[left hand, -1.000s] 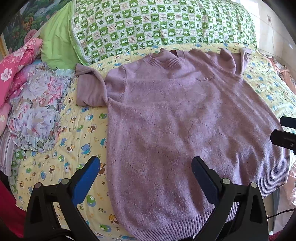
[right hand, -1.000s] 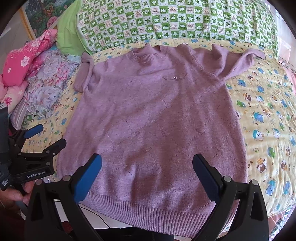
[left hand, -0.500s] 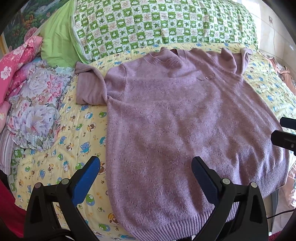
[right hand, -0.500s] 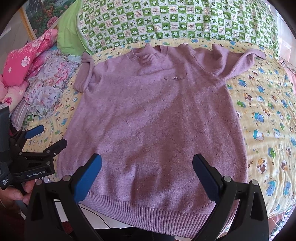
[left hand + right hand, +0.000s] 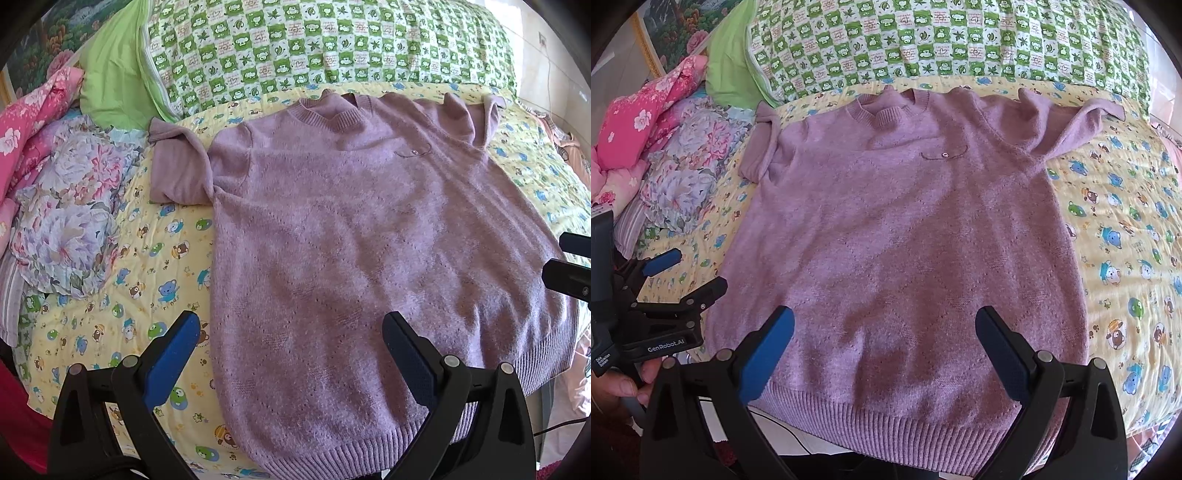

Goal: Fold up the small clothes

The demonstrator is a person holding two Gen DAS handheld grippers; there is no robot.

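Sweater (image 5: pixel 897 236) lies flat, front up, on the bed (image 5: pixel 1126 229), hem at its near edge. Soft, floppy knit, likely light; I'd pinch sleeve cuffs or hem corners. Left gripper (image 5: pixel 291 332) and right gripper (image 5: pixel 884 328) hover, jaws wide apart, empty.

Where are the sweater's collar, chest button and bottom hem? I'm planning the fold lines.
collar (image 5: pixel 892 107), right wrist view, on the ribbed neckband's front.
chest button (image 5: pixel 943 155), right wrist view, on the small pale button.
bottom hem (image 5: pixel 905 421), right wrist view, on the ribbed band's middle.
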